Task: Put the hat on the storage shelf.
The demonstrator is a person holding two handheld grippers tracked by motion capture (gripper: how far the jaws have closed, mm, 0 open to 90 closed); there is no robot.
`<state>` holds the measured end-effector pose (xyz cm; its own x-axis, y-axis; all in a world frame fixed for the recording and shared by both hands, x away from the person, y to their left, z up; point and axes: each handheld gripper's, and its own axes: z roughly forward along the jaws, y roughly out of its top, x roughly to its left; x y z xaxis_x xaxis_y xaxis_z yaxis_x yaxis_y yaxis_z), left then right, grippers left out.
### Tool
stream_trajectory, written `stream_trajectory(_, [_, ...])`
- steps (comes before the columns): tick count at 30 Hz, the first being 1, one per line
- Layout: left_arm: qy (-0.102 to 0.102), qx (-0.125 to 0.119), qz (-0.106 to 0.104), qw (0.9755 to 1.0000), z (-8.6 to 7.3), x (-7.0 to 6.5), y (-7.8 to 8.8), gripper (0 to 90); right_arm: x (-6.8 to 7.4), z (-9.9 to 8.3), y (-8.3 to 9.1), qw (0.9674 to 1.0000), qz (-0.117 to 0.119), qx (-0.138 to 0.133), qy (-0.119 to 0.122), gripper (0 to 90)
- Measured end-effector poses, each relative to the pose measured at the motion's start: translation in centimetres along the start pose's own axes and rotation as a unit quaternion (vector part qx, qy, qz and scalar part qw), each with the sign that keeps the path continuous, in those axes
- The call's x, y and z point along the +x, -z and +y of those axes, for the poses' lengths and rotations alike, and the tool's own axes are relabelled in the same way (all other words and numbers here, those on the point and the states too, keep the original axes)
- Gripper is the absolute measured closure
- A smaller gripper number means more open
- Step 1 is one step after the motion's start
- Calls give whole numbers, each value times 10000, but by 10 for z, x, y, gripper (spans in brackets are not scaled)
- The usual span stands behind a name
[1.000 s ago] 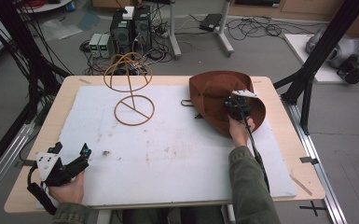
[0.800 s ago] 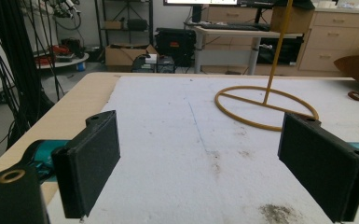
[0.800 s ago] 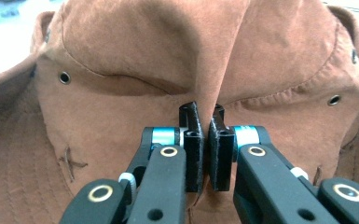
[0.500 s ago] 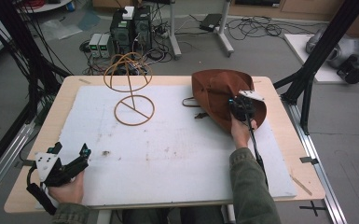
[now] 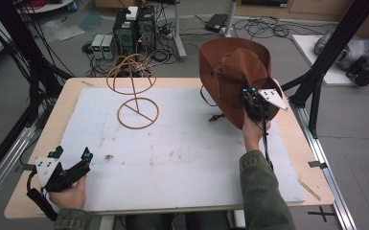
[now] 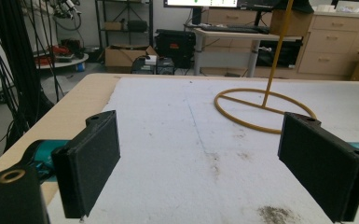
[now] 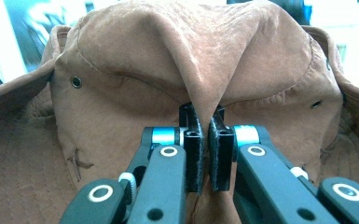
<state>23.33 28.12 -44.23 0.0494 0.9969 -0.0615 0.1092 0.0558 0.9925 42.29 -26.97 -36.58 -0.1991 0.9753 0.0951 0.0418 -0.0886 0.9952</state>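
right hand-held gripper (image 7: pixel 204 154) | jaws pinching crown fold of brown hat (image 5: pixel 235 72) | hat hangs off table (image 5: pixel 67 103)

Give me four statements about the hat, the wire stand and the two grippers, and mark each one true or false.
1. The right gripper pinches a fold of the brown hat. True.
2. The hat sits on the yellow wire stand. False: the stand is bare and the hat is apart from it, to the right in the high view.
3. The left gripper has its jaws apart with nothing between them. True.
4. The left gripper grips the stand's ring base. False: it is well short of it.
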Motion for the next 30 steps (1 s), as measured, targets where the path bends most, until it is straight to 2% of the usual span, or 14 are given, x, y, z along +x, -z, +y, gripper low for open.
stream_trajectory(5, [12,-7,-7,10000,0,0,0,131,3,11,11,9993,132,-359,-4,871])
stream_trajectory(11, [43,-5,-21,10000,0,-1,0,131,3,19,16,9988,209,-437,-76,871])
stream_trajectory(16, [69,-32,-42,10000,1,-1,-1,131,14,39,19,9981,311,-533,-35,871])
stream_trajectory(20, [89,-52,-58,9999,1,-1,-1,131,32,61,18,9967,498,-644,52,871])
stream_trajectory(21, [93,-61,-57,9999,1,-1,-1,131,43,70,16,9959,594,-671,116,870])
stream_trajectory(22, [99,-59,-64,9999,1,-1,-1,131,43,70,16,9959,594,-671,116,870])
stream_trajectory(24, [111,-80,-64,9999,1,-1,0,131,59,80,13,9946,738,-710,185,870])
stream_trajectory(25, [115,-78,-65,9999,1,-1,0,131,74,88,11,9933,864,-721,245,870])
stream_trajectory(26, [136,-90,-68,9998,1,-1,0,131,74,88,11,9933,864,-721,245,870])
stream_trajectory(27, [150,-101,-70,9998,1,-1,0,131,88,93,8,9922,961,-745,283,870])
stream_trajectory(28, [146,-84,-74,9998,1,0,0,131,88,93,8,9922,961,-745,283,870])
stream_trajectory(30, [168,-90,-78,9998,1,0,0,131,104,99,4,9906,1097,-764,305,870])
